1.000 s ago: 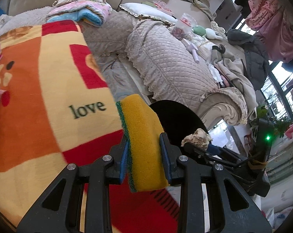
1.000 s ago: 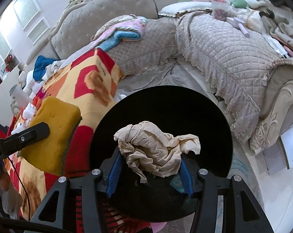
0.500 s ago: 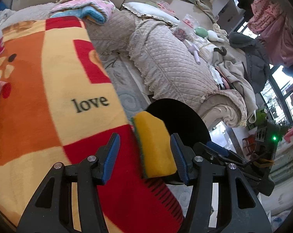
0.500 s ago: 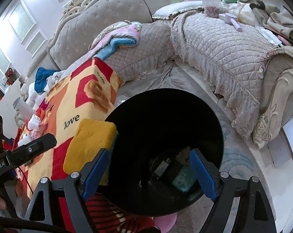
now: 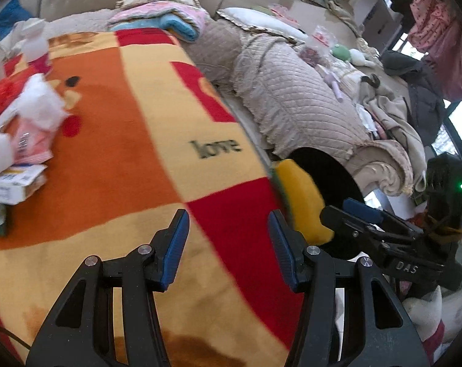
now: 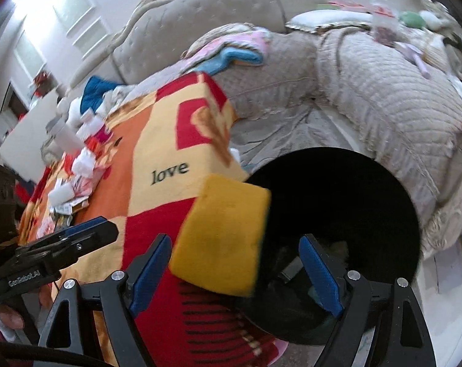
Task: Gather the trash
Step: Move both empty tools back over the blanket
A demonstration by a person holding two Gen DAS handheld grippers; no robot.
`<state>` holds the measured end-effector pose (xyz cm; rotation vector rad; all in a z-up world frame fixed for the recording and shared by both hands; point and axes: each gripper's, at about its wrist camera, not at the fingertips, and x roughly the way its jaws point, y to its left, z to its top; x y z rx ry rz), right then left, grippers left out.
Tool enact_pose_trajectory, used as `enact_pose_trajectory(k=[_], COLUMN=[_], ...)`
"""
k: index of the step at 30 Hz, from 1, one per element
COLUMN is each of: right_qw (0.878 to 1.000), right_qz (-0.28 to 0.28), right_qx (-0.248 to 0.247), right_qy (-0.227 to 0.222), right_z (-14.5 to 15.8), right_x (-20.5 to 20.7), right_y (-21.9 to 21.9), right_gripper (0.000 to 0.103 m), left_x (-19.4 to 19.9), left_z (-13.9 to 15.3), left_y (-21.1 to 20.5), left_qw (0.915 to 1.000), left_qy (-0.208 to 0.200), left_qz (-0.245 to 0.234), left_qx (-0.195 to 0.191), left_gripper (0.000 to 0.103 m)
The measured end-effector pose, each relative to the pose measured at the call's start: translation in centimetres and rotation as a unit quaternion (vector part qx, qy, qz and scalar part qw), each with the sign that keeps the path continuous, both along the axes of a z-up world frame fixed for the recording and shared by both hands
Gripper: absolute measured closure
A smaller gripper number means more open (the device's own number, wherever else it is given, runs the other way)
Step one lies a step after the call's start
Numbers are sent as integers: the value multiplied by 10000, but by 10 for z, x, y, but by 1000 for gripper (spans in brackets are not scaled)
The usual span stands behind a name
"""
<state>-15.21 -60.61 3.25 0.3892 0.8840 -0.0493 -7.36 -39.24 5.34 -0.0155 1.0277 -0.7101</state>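
Sponge [image 6: 221, 238] hangs free over the bin [image 6: 353, 189] rim, beyond both empty, parted hand-held grippers, left [image 5: 227, 247] and right [image 6: 235, 270], apparently released for disposal.

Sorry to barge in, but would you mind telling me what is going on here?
A person with a hand-held gripper in each hand is clearing trash off a blanket-covered table into a black bin. Both the left hand-held gripper and right hand-held gripper are open and hold nothing. A yellow sponge sits at the bin's rim. More litter waits on the blanket.
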Motion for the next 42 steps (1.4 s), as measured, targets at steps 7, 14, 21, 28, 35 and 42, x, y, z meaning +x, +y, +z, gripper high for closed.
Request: enact_pose_trajectory(k=[7,14,21,28,35,42], right_qw=[9966,9952,9988,9996,9967,9923], right_qz=[-465,-795,-406,182,720,1132], right_qx=[-515,-332,-257,-226,-361,-424], right_qy=[447,466,-9,-63,60,275], right_z=[-16,-9,11,17,13,5], right_x=[10,-10,-6,10,26,42], right_y=[-5,-25,19,72,131,181], right_gripper=[20,20,20,20,20,20], left_x=[1,-5,-12,-13,-10,-9], left_z=[-3,-4,6,9,4,2], left_y=[28,52,86,135,184,232], left_qw=[9997,9993,9983,9949,9913,9870], left_qy=[71,115,-128,-269,-268,-259], left_qz=[219,345,575,974,1287,1587], left_qx=[-49,-107,2,71,95,-11], left_gripper=[51,51,51,51,51,51])
